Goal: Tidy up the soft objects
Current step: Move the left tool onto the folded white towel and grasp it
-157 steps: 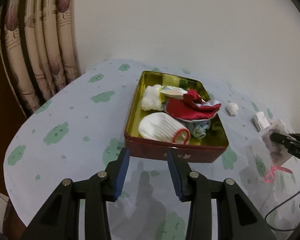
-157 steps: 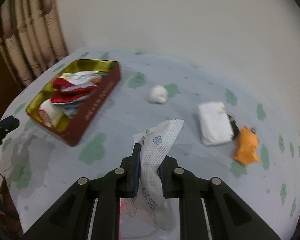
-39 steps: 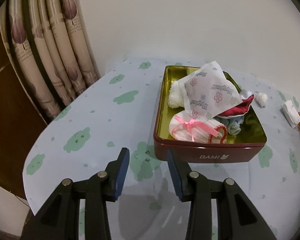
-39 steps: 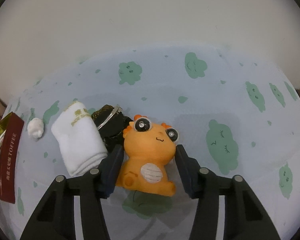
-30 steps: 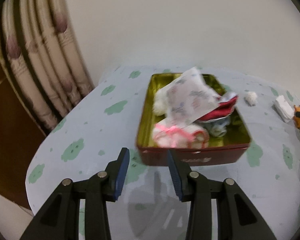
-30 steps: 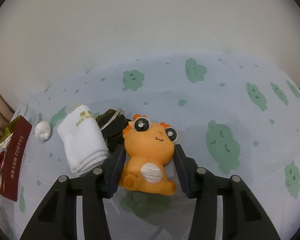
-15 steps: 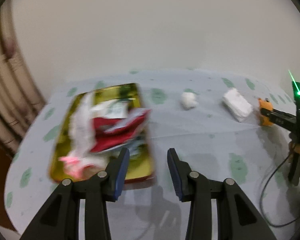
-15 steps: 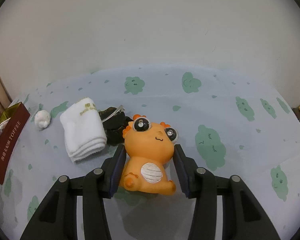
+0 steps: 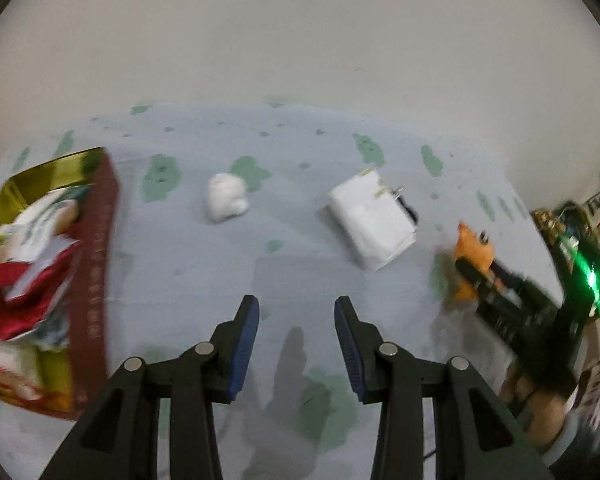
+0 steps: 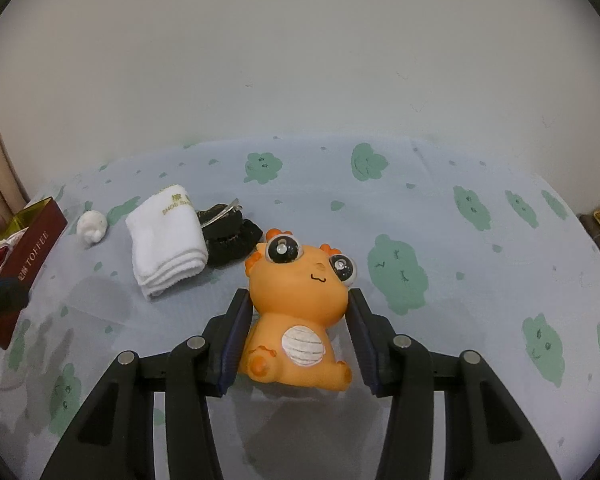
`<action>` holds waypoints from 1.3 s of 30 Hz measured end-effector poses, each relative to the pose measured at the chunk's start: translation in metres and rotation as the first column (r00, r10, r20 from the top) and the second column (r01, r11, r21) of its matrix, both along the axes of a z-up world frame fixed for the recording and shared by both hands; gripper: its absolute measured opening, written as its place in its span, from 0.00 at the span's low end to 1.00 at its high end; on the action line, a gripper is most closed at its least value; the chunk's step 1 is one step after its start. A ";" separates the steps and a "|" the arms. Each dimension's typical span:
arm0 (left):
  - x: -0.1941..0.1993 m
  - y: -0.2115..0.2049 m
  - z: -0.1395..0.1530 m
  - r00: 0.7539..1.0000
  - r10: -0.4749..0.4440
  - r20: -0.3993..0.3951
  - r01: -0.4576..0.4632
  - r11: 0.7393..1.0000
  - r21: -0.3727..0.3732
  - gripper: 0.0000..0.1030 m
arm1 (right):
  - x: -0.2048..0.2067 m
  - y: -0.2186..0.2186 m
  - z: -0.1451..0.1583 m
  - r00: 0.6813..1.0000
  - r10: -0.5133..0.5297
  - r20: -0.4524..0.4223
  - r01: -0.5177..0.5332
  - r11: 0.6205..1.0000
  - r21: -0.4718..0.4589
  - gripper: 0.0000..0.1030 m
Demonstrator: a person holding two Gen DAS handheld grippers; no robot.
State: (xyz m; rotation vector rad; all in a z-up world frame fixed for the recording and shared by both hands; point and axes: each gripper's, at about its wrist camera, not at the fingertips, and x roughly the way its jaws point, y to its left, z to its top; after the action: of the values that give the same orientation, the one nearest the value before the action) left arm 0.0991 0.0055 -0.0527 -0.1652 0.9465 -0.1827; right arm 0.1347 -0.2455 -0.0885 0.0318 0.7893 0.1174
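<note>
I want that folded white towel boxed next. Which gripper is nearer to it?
Right. The right gripper, shut on the orange toy, sits just beside the folded white towel. The left gripper, empty, hangs farther back, the towel ahead to its right.

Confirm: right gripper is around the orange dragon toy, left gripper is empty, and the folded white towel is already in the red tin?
Not quite. The folded white towel lies on the tablecloth beside the black hair accessory, outside the red tin, as the right wrist view shows. The right gripper is around the orange dragon toy, and the left gripper is empty.
</note>
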 end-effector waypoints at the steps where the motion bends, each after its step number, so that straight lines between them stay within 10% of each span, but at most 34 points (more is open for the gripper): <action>1: 0.007 -0.006 -0.001 1.000 -0.003 -0.011 0.003 1.000 -0.014 0.39 | 0.001 -0.001 -0.001 1.000 0.000 -0.002 0.000 1.000 0.007 0.44; 6: 0.038 -0.034 0.000 0.998 -0.017 -0.057 0.008 0.987 -0.160 0.39 | 0.004 -0.006 -0.003 1.000 0.002 -0.020 -0.001 0.999 0.036 0.44; 17: 0.097 -0.076 -0.020 0.987 0.035 -0.156 -0.064 0.980 -0.187 0.39 | 0.011 -0.016 -0.010 0.998 0.006 -0.068 0.001 0.994 0.107 0.45; 24: 0.110 -0.086 -0.022 0.984 0.105 -0.143 -0.121 0.987 -0.109 0.54 | 0.013 -0.020 -0.012 0.997 0.015 -0.077 -0.004 0.990 0.139 0.46; 39: 0.113 -0.088 -0.035 0.985 0.144 -0.094 -0.140 0.989 0.045 0.55 | 0.015 -0.024 -0.014 0.995 0.032 -0.095 -0.014 0.983 0.185 0.46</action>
State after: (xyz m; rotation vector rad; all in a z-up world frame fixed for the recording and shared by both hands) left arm 0.2121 -0.0823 -0.0878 -0.2074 1.0297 -0.0250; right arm 0.1502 -0.2697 -0.1023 0.2050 0.8746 0.2114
